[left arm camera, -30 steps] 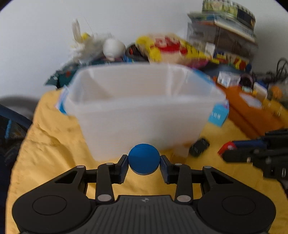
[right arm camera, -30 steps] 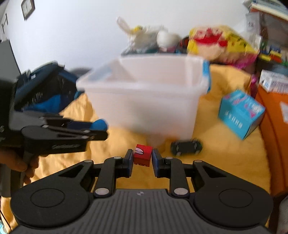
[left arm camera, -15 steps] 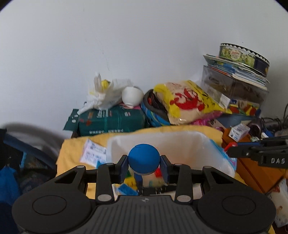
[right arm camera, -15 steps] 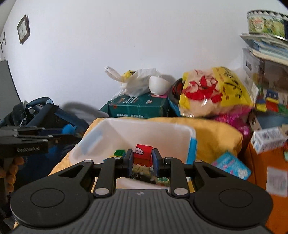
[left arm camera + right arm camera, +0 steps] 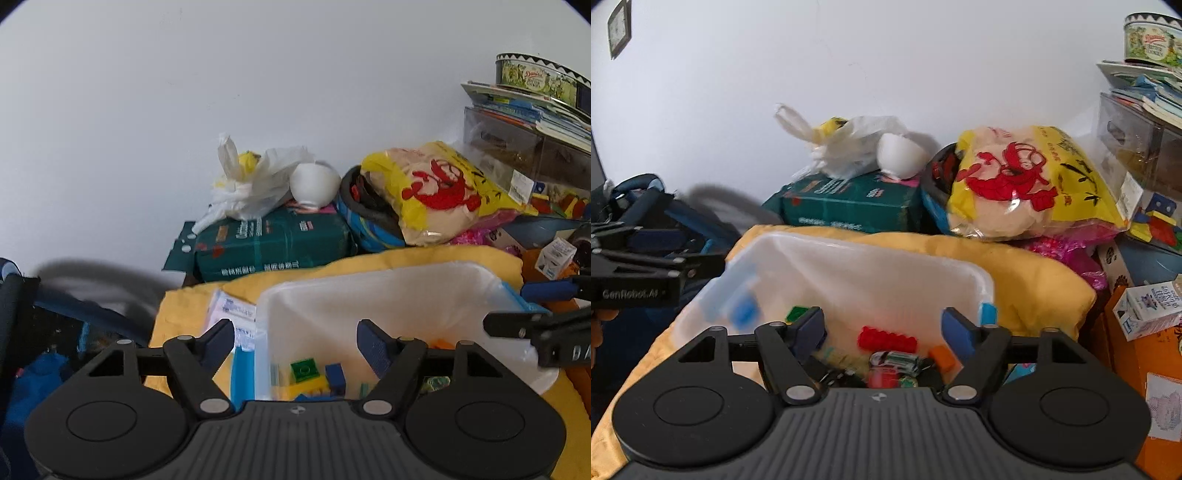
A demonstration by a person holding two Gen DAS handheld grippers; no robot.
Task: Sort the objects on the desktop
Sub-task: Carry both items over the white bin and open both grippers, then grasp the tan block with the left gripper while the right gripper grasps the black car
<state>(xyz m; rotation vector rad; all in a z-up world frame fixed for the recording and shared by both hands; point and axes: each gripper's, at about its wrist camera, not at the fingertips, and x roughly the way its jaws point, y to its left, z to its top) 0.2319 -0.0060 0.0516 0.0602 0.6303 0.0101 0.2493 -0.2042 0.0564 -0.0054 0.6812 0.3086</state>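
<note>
Translucent plastic bin [image 5: 849, 273]: stood on yellow cloth [image 5: 1034, 273], open at the top, below and ahead of both grippers. Held loose toys: green brick [image 5: 304, 370], blue brick [image 5: 335, 374], yellow pieces alongside; in the right wrist view a red studded brick [image 5: 888, 339], an orange block [image 5: 943, 357], a toy car [image 5: 895, 362], a second green piece [image 5: 798, 314]. Some contents blurred, not told apart.

Left gripper [image 5: 295, 347]: jaws just spread wide over the bin's near left corner, nothing between the pads.

Right gripper [image 5: 882, 332]: jaws likewise just parted, empty, above the bin's middle.

Paper slip [image 5: 231, 314]: lay on the cloth just beside the bin's left wall.

Behind the bin, against the white wall: dark green package [image 5: 273, 243], with white plastic bag [image 5: 255, 184] and white bowl [image 5: 314, 182] on top; yellow bag with red print [image 5: 439, 192] to its right.

Far right: stacked books [image 5: 524, 107] topped by round tin [image 5: 535, 77]; small white carton [image 5: 1152, 310] on orange surface [image 5: 1145, 354].
</note>
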